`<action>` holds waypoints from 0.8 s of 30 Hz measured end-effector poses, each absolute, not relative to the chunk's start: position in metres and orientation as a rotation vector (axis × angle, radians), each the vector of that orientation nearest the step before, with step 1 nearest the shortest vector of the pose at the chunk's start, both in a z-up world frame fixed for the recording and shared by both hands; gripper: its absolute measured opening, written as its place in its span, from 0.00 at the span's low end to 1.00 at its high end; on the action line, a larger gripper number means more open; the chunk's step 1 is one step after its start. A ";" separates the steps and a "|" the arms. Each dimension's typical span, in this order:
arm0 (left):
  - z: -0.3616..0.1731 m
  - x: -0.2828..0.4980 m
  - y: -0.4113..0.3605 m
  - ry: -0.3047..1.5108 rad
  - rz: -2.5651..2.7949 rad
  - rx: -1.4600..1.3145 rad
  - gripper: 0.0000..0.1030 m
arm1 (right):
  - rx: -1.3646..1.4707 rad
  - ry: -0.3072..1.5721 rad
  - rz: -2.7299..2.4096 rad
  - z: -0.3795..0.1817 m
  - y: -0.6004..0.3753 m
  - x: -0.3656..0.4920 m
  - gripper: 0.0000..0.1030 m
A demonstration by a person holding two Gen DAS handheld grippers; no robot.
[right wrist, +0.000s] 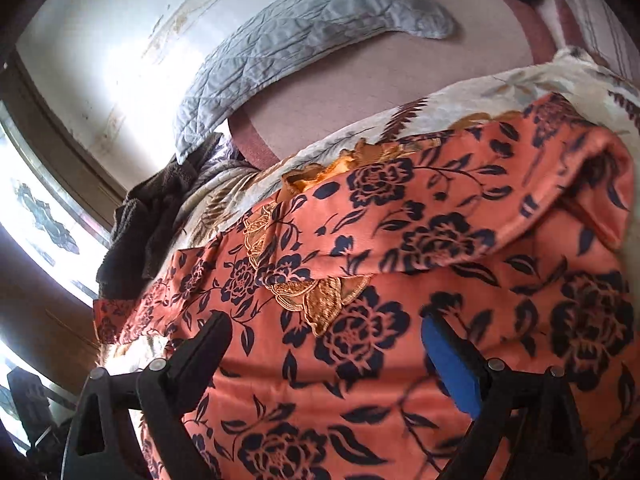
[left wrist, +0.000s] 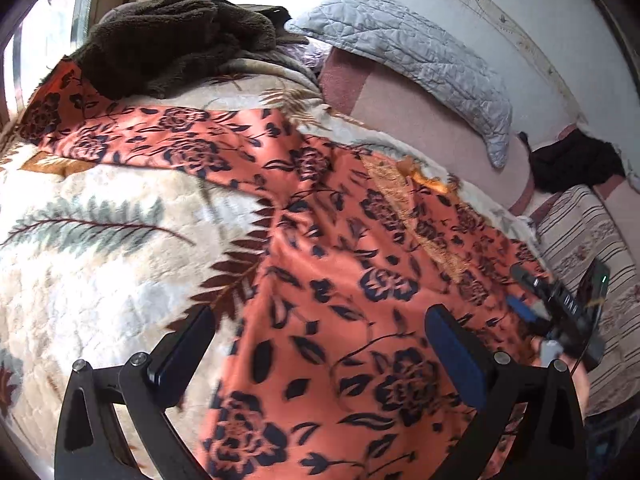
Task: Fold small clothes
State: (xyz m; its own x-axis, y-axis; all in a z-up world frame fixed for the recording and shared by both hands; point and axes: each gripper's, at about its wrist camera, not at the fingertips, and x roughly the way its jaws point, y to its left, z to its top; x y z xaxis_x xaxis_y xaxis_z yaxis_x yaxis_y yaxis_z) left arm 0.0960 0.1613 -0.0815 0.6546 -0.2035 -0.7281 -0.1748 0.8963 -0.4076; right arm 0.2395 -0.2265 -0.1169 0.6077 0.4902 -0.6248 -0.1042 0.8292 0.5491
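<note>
Orange floral garment (left wrist: 340,280) lies spread across the cream fern-print blanket (left wrist: 100,248), filling the centre and lower right of both views. We see our left gripper (left wrist: 320,352) and right gripper (right wrist: 326,356) with fingers wide, holding nothing. A dark brown fleece (left wrist: 172,36) sits upper left; a grey quilted pillow (left wrist: 408,52) upper right.

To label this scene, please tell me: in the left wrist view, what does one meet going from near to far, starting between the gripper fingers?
left gripper → orange floral garment → cream fern-print blanket → dark brown fleece
</note>
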 end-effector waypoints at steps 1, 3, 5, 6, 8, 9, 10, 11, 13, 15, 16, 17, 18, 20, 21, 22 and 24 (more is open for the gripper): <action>-0.076 0.109 0.154 0.867 -0.063 -0.510 1.00 | 0.522 0.844 0.368 -0.114 -0.237 0.232 0.94; -0.068 0.140 0.135 0.882 -0.130 -0.570 1.00 | 0.555 0.826 0.397 -0.114 -0.242 0.216 0.94; -0.067 0.180 0.110 0.916 -0.206 -0.621 1.00 | 0.569 0.821 0.437 -0.123 -0.249 0.209 0.94; -0.071 0.200 0.098 0.946 -0.240 -0.639 1.00 | 0.568 0.822 0.451 -0.129 -0.250 0.205 0.94; -0.086 0.239 0.076 0.998 -0.272 -0.665 1.00 | 0.603 0.850 0.460 -0.141 -0.255 0.207 0.94; -0.098 0.257 0.068 1.036 -0.268 -0.688 1.00 | 0.636 0.866 0.459 -0.147 -0.259 0.207 0.94; -0.111 0.273 0.061 1.069 -0.270 -0.719 0.96 | 0.648 0.864 0.462 -0.151 -0.260 0.208 0.94; -0.122 0.285 0.056 1.095 -0.258 -0.731 0.85 | 0.634 0.858 0.469 -0.153 -0.259 0.208 0.94; -0.144 0.302 0.050 1.149 -0.203 -0.750 0.72 | 0.609 0.857 0.476 -0.152 -0.256 0.208 0.94; -0.157 0.310 0.049 1.170 -0.155 -0.750 0.71 | 0.598 0.856 0.482 -0.152 -0.254 0.207 0.95; -0.158 0.310 0.048 1.157 -0.150 -0.742 0.70 | 0.594 0.857 0.485 -0.152 -0.254 0.208 0.95; -0.156 0.311 0.046 1.145 -0.148 -0.723 0.70 | 0.590 0.859 0.485 -0.152 -0.253 0.209 0.95; -0.154 0.313 0.043 1.138 -0.146 -0.699 0.70 | 0.587 0.863 0.484 -0.152 -0.252 0.209 0.95; -0.156 0.319 0.040 1.142 -0.124 -0.667 0.63 | 0.582 0.875 0.481 -0.151 -0.251 0.210 0.95; -0.159 0.320 0.039 1.154 -0.102 -0.648 0.55 | 0.583 0.880 0.479 -0.150 -0.252 0.211 0.95; -0.160 0.322 0.040 1.169 -0.066 -0.614 0.32 | 0.586 0.884 0.476 -0.150 -0.252 0.212 0.95; -0.162 0.323 0.049 1.180 -0.027 -0.578 0.09 | 0.591 0.893 0.472 -0.150 -0.251 0.214 0.95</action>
